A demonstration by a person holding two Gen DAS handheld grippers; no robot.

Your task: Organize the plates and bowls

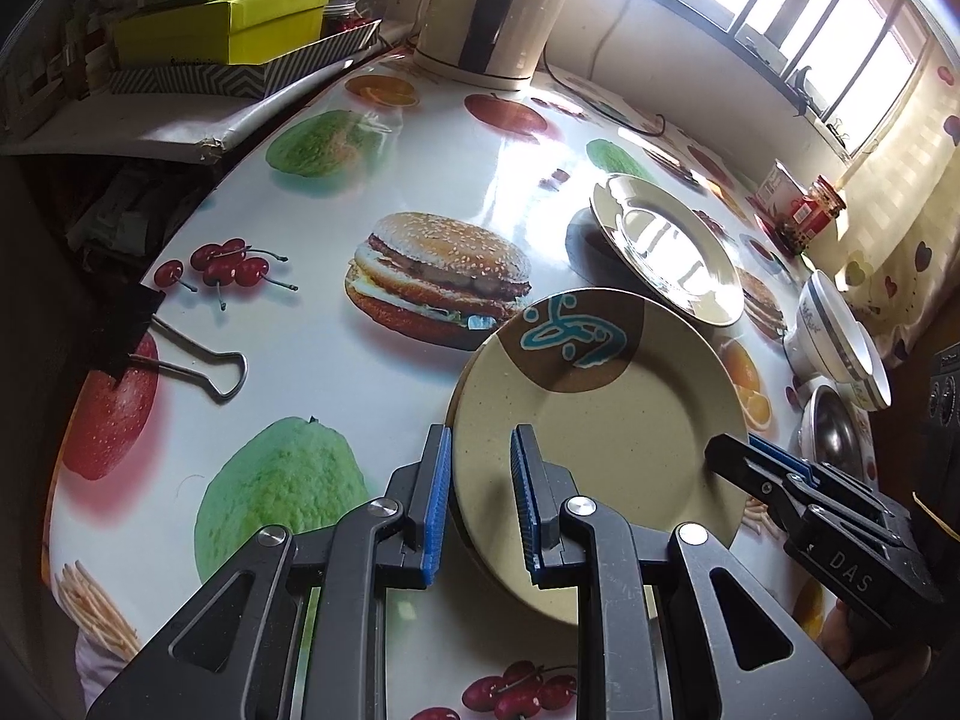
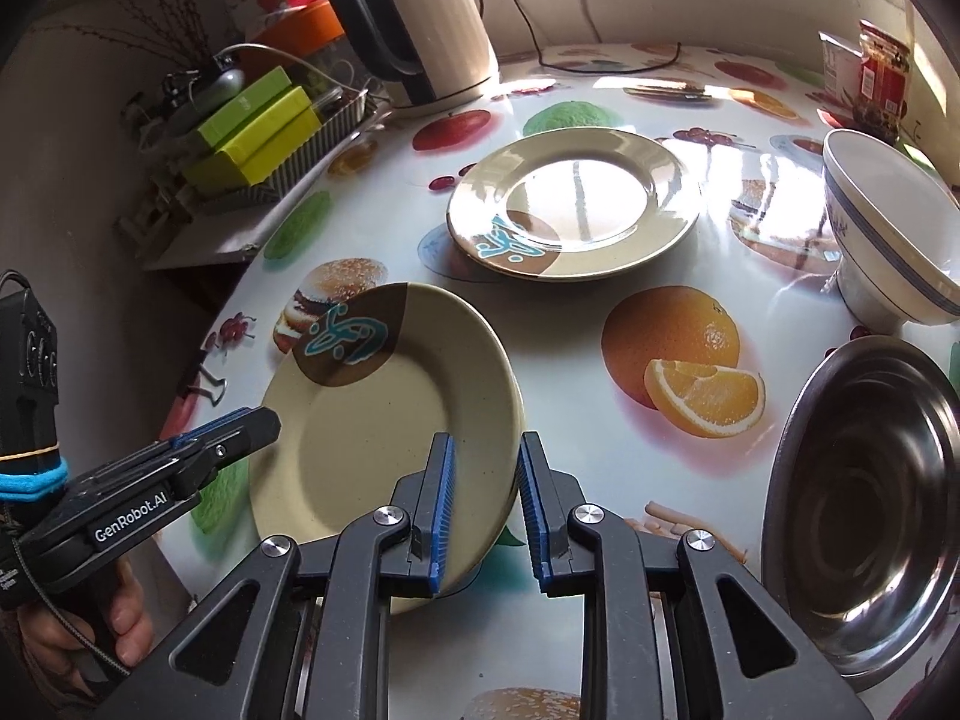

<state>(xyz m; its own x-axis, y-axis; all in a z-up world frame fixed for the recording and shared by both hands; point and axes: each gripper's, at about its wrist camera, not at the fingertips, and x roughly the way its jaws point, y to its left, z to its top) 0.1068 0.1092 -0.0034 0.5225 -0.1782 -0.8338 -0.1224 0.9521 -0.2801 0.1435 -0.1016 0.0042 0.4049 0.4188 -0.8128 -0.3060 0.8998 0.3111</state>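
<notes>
Plate handling is the step in hand: a beige plate (image 1: pixel 606 414) with a brown patch and blue motif is raised and tilted above the fruit-print counter (image 1: pixel 288 372). The left hand-held gripper (image 1: pixel 480 504) straddles the plate's left rim, one pad on each face, jaws narrowly set and apparently clamped on it. The right hand-held gripper (image 2: pixel 483 510) takes the opposite rim the same way; a slight gap shows beside its outer pad, so its hold looks lighter.

A second matching plate (image 2: pixel 573 204) lies flat further back on the counter, well apart from the held one. A white bowl (image 2: pixel 888 228) and a steel bowl (image 2: pixel 864 510) stand to the right.

Recommended procedure, as a judgement: keep both grips even, level the plate before travel, carry it over the flat plate, centre rim over rim, then lower until seated. Release only once the weight rests. Uneven release risks a slide or chip.
</notes>
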